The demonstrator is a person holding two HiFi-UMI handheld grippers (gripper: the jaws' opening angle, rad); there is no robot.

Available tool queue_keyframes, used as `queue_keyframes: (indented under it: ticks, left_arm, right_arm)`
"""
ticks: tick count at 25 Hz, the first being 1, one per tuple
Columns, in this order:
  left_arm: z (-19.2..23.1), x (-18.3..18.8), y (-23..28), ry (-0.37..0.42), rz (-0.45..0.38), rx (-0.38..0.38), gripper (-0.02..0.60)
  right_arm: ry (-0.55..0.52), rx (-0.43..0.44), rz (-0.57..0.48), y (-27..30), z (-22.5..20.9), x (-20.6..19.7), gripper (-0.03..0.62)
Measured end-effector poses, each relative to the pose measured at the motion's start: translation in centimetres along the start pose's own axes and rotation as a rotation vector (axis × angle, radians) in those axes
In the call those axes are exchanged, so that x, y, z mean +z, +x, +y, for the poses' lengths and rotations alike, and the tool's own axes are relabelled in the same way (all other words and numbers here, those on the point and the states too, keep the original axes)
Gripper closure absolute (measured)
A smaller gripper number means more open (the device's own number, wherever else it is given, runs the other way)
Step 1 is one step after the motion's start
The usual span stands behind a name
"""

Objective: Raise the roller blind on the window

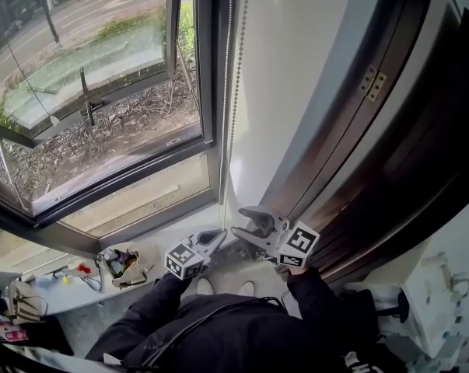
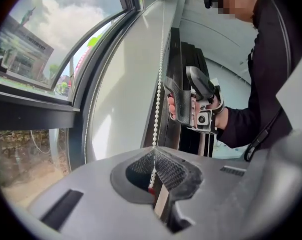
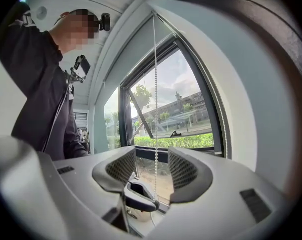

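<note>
A white bead chain [image 1: 231, 92] hangs down beside the window frame to both grippers. My left gripper [image 1: 217, 238] is shut on it low down; in the left gripper view the beads [image 2: 159, 84] run straight up out of the closed jaws [image 2: 154, 151]. Just above and to the right, my right gripper [image 1: 246, 221] is open. In the right gripper view the chain [image 3: 154, 84] passes between its two pads without touching either, and the left gripper's tip [image 3: 140, 196] shows below. The window glass is uncovered; the blind itself is out of view.
The dark window frame [image 1: 207, 92] stands left of the chain and a white wall reveal [image 1: 288, 76] right of it. A dark wooden panel with a hinge [image 1: 374, 84] is further right. Small tools and clutter [image 1: 117, 264] lie on the sill at lower left.
</note>
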State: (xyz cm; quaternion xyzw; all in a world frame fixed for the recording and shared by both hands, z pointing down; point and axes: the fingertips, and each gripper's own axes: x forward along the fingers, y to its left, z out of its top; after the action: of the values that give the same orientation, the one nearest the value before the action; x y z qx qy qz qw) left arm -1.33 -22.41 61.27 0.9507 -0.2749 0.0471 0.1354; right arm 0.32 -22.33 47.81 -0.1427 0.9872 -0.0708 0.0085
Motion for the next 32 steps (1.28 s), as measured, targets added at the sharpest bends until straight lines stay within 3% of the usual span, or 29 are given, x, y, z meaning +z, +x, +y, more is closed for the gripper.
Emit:
queue_keyframes:
  ticks: [6, 9, 16, 21, 23, 27, 32]
  left_arm:
    - [-0.2, 2.2, -1.8, -0.029, -0.073, 0.033, 0.569]
    - [0.4, 3.7, -3.3, -0.002, -0.127, 0.089, 0.485]
    - [1.0, 7.2, -7.1, -0.029, -0.218, 0.186, 0.476]
    - [-0.6, 10.5, -8.1, 0.023, -0.222, 0.203, 0.476]
    - [-1.5, 11.2, -8.3, 0.037, -0.218, 0.206, 0.479]
    - [-2.5, 12.5, -8.7, 0.036, -0.243, 0.21, 0.574]
    - [-2.6, 12.9, -9.2, 0.007, -0.238, 0.229, 0.575]
  right_arm:
    - [0.007, -0.026, 0.004, -0.4, 0.0, -0.4, 0.453]
    - [0.009, -0.037, 0.025, -0.2, -0.1, -1.1, 0.461]
    - [0.003, -0.053, 0.016, 0.5, 0.3, -0.5, 0.493]
    - [-0.013, -0.054, -0.003, 1.4, 1.2, 0.6, 0.56]
    - [-0.022, -0.049, -0.002, 1.9, 2.0, 0.9, 0.576]
    - [-0.019, -0.029, -0.004, 2.9, 3.2, 1.6, 0.586]
    - [-0.073, -0.046, -0.008, 3.6, 4.0, 2.1, 0.588]
